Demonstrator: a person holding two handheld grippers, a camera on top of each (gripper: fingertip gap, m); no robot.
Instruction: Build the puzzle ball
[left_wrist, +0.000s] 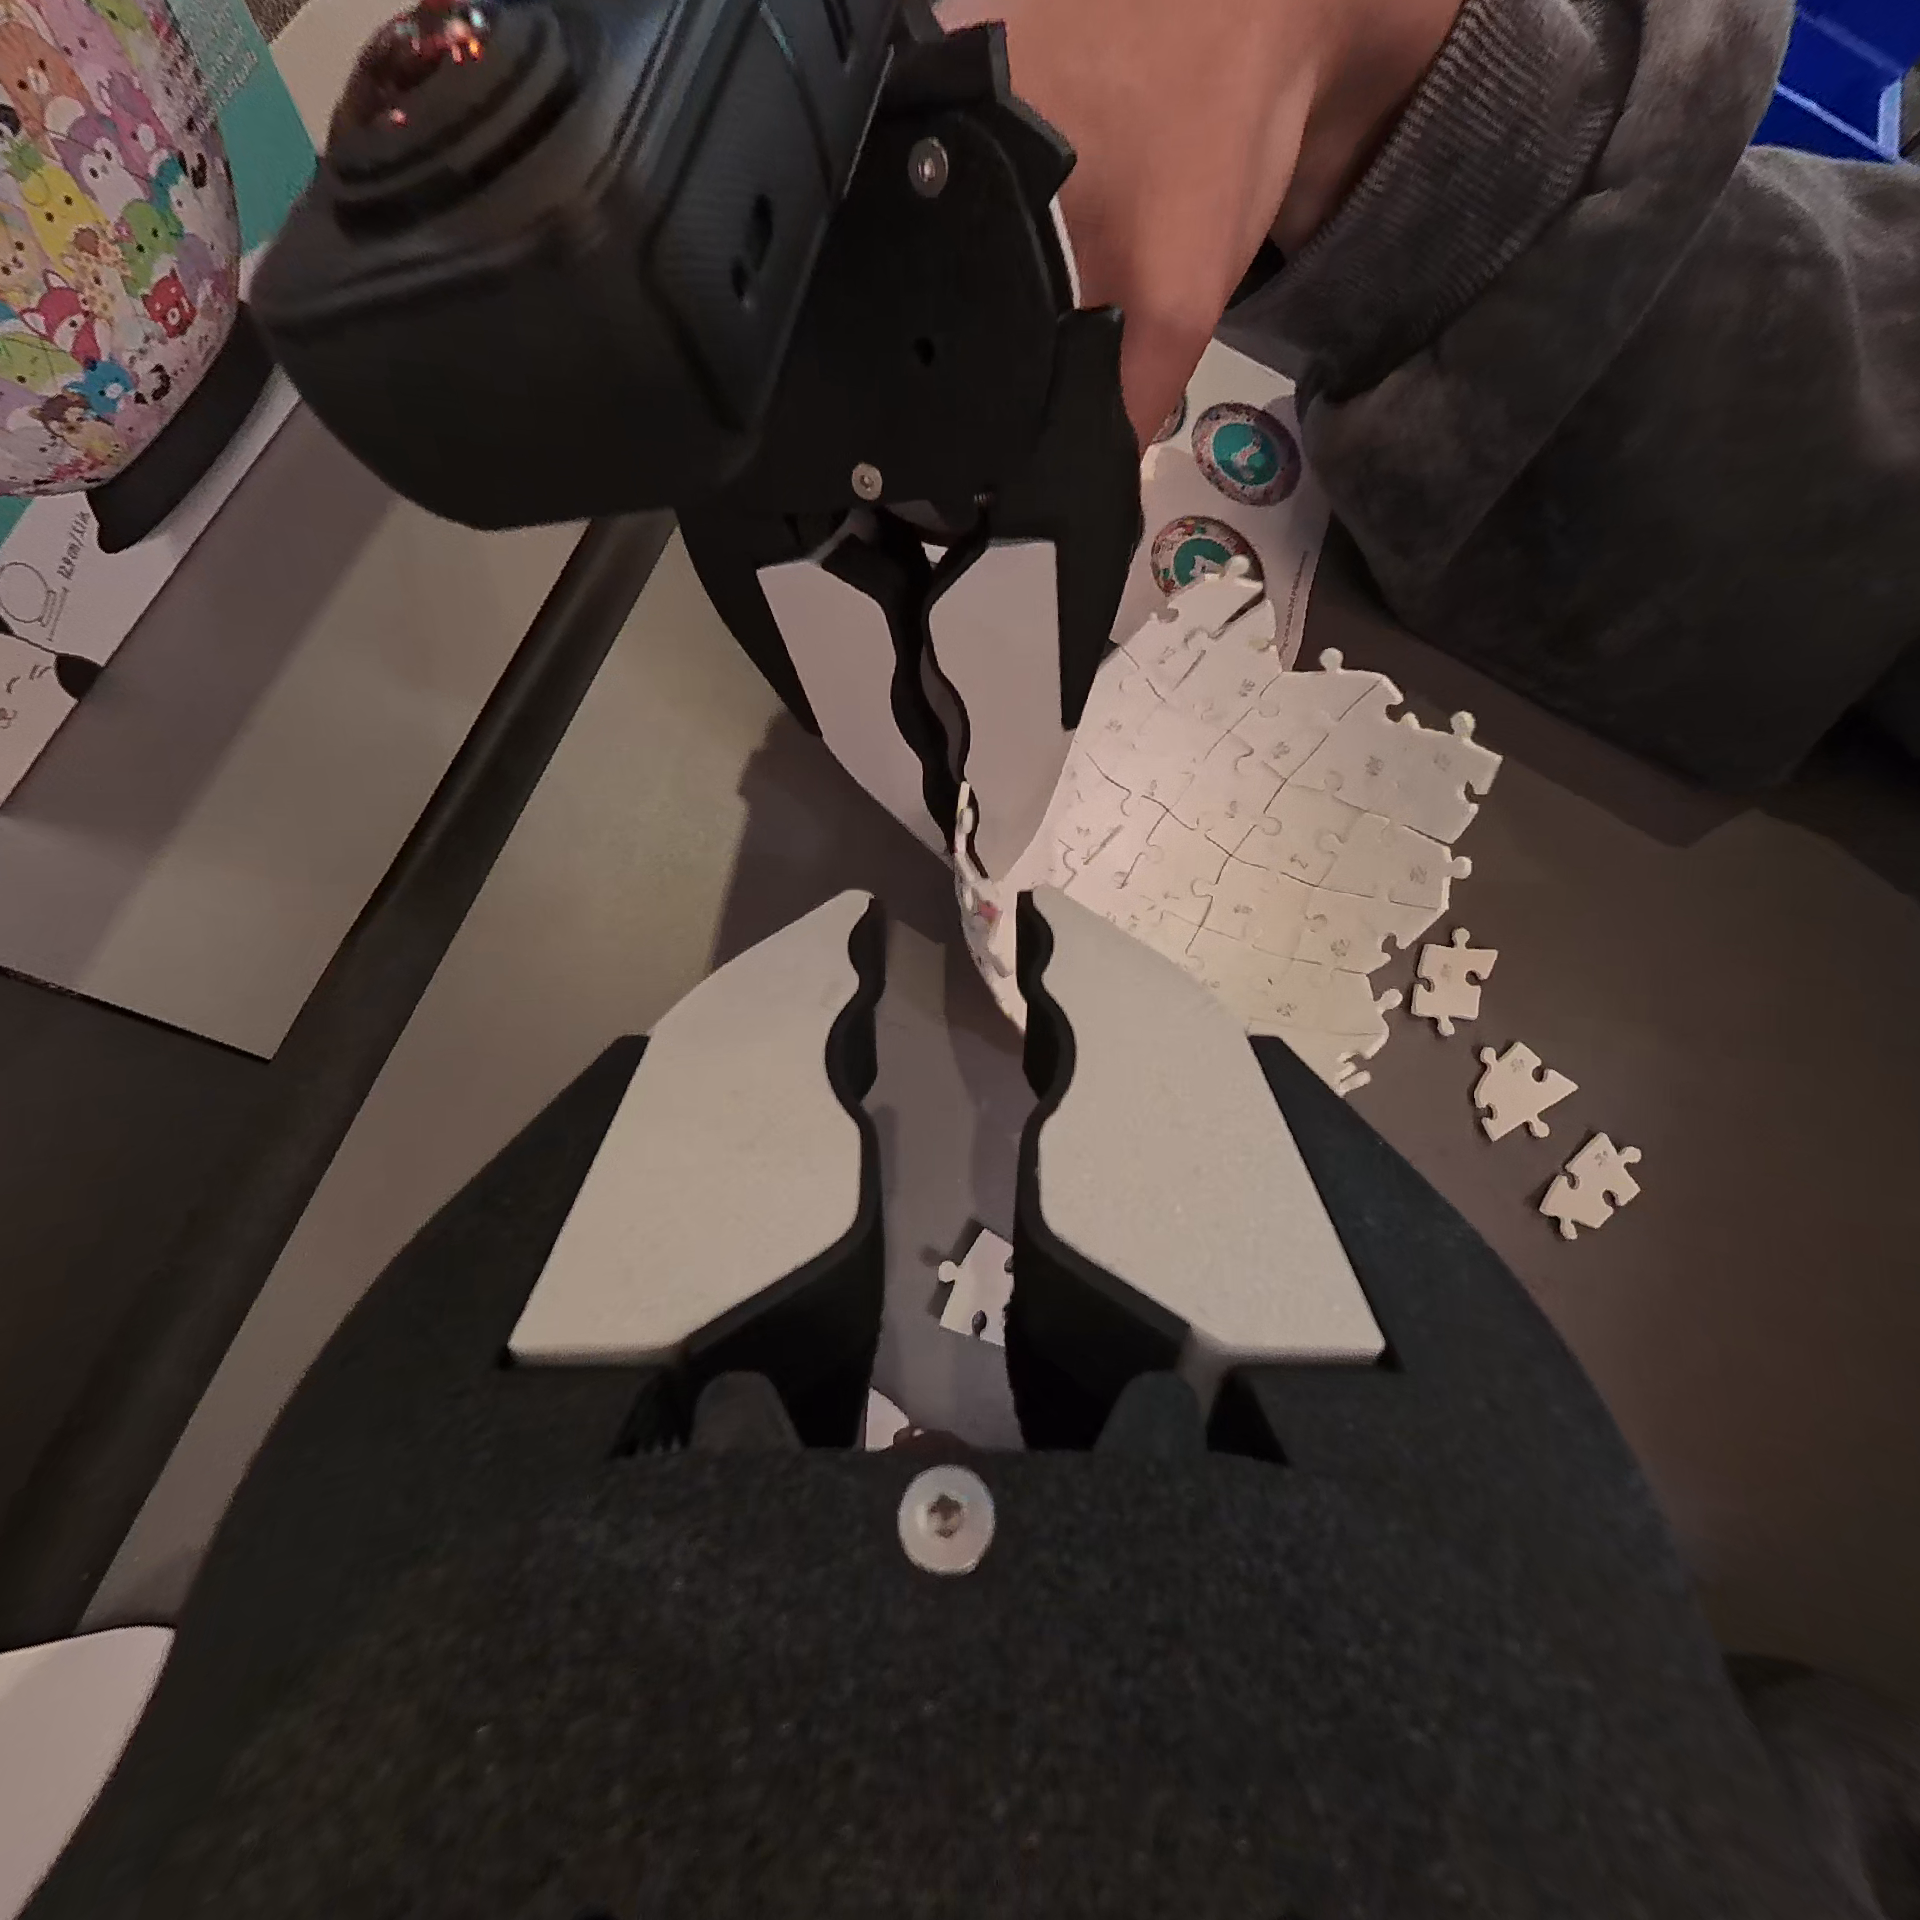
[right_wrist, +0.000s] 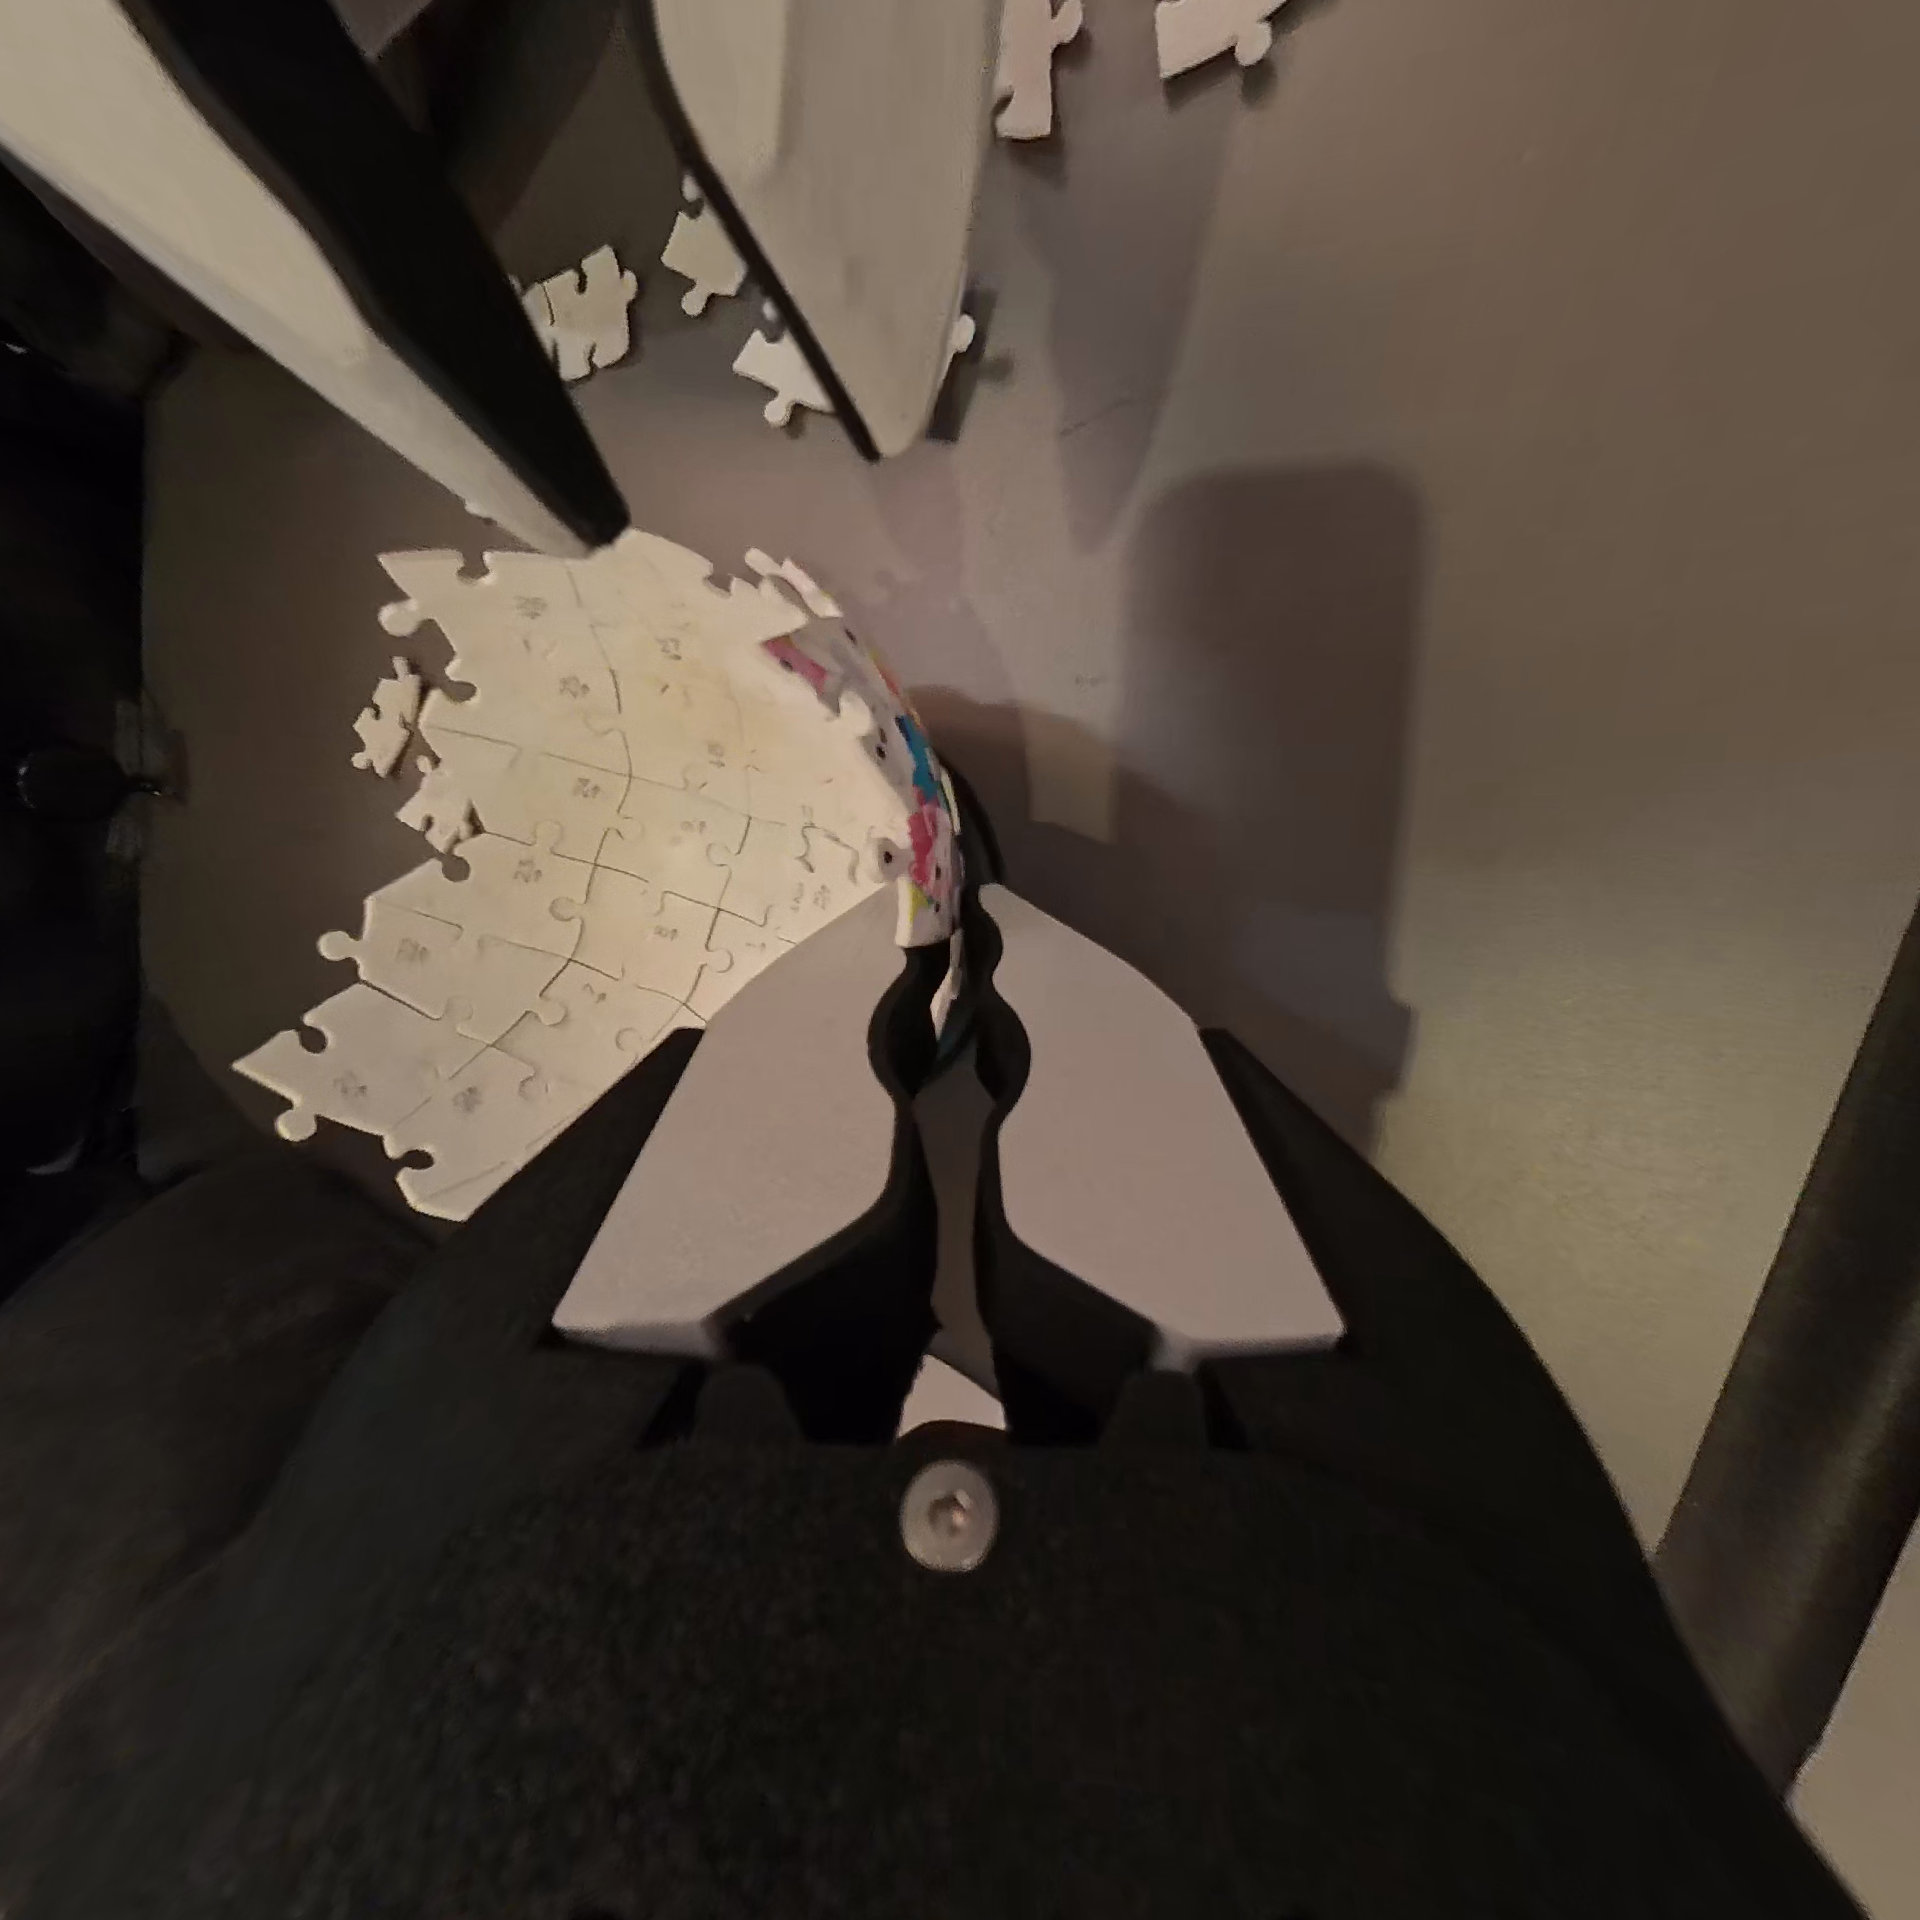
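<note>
The partly built puzzle ball (left_wrist: 1268, 831) is a curved shell of joined pieces. It lies on the dark table with its white inner side showing; it also shows in the right wrist view (right_wrist: 623, 862), with a colourful outer face at its rim. My right gripper (right_wrist: 951, 925) is shut on that rim, and it reaches down from above in the left wrist view (left_wrist: 961, 821). My left gripper (left_wrist: 951, 914) is open with its tips on either side of the same rim. One of its fingertips (right_wrist: 603, 530) touches the shell's upper edge. Loose white pieces (left_wrist: 1522, 1091) lie to the right of the shell.
The puzzle box (left_wrist: 104, 260), printed with a colourful ball, lies at the far left. A white sheet with round stickers (left_wrist: 1236, 457) lies behind the shell. A hand in a grey sleeve (left_wrist: 1558, 416) holds the right gripper. One loose piece (left_wrist: 977, 1288) lies under my left fingers; more (right_wrist: 582, 322) lie beyond them. My right fingertips sit around 8 cm from my left ones.
</note>
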